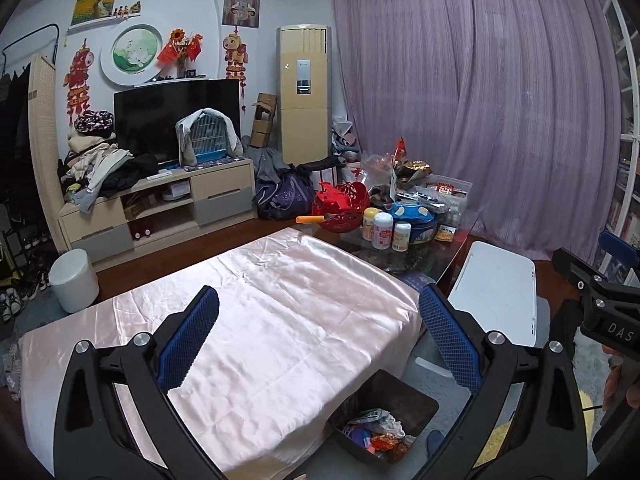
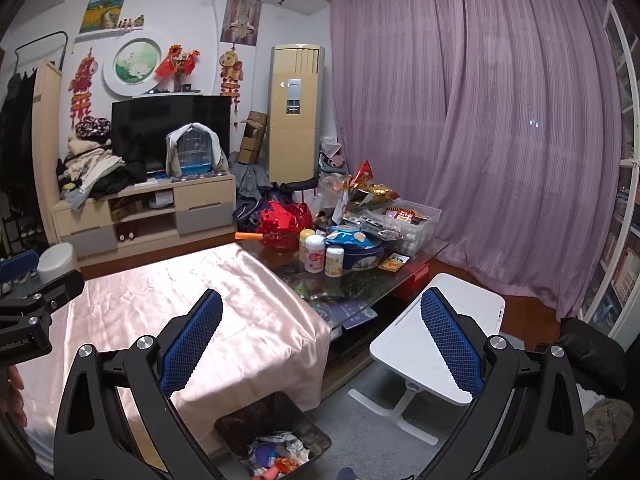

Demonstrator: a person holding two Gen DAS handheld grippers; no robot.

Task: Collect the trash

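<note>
Grippers with black frames and blue ribbed pads fill the foreground of both wrist views. The left gripper (image 1: 318, 338) is spread wide with nothing between its pads, held above a low table draped in shiny pale pink satin cloth (image 1: 256, 320). The right gripper (image 2: 322, 340) is likewise spread wide and holds nothing. A dark rectangular trash bin (image 2: 240, 424) sits on the grey floor just beside the cloth's near edge, holding crumpled paper and colourful wrappers (image 2: 276, 454). A small white folding table (image 2: 440, 336) stands to the bin's right.
</note>
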